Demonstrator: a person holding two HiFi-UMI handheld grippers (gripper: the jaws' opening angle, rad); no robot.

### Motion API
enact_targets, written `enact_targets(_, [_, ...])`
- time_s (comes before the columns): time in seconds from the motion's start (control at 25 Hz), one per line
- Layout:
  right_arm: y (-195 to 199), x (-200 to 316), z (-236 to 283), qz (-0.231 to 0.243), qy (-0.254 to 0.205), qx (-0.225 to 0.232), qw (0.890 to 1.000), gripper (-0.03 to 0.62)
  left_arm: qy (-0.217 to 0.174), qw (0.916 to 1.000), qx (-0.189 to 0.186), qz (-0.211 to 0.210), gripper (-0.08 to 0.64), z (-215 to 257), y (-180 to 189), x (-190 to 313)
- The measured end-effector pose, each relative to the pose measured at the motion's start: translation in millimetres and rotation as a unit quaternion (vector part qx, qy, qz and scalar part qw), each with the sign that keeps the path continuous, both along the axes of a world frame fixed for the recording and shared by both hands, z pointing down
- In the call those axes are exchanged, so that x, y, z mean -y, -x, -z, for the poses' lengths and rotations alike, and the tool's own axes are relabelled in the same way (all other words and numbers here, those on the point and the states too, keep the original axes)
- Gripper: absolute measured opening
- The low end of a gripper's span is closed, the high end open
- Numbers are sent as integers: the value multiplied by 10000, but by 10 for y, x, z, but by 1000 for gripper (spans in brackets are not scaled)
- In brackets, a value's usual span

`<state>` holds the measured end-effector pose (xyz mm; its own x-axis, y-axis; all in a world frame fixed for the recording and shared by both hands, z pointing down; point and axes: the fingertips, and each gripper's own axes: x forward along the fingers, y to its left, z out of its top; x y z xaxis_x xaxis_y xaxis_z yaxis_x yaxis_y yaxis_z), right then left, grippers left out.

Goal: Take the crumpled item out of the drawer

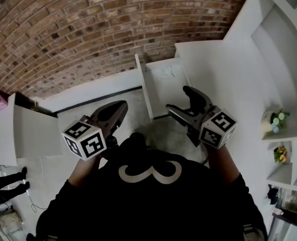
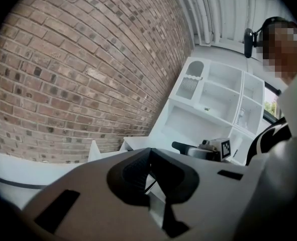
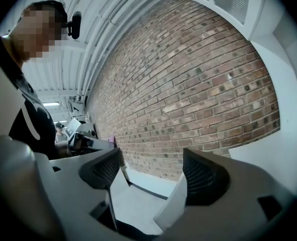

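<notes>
- Left gripper (image 1: 117, 109) pinched together, empty; right gripper (image 1: 178, 99) spread wide, nothing between.
- Just beyond, drawer (image 1: 143, 84) already pulled out.
- Inside, possibly the crumpled item (image 1: 169, 73), only a faint small shape; reaching, gripping and lifting still to do.

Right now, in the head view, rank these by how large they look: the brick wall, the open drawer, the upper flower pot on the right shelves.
1. brick wall
2. open drawer
3. upper flower pot
The gaps are clear; none tie.
</notes>
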<state>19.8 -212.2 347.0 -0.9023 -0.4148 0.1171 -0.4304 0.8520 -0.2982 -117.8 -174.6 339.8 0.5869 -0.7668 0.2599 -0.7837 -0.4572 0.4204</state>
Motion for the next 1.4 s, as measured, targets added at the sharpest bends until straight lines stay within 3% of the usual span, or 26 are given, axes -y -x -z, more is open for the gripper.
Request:
enact_targets(0.6, [151, 789, -1010, -323, 781, -879, 9925, 371, 524, 9977, -274, -335, 2, -427, -8, 945])
enact_targets(0.8, [249, 1097, -1296, -327, 1039, -983, 9892, 370, 664, 9962, -347, -444, 2, -529, 3, 1308])
enact_targets(1.4, [544, 2060, -2710, -377, 1855, -1964, 9621, 354, 1314, 9900, -297, -423, 2, -1186, 281, 2156])
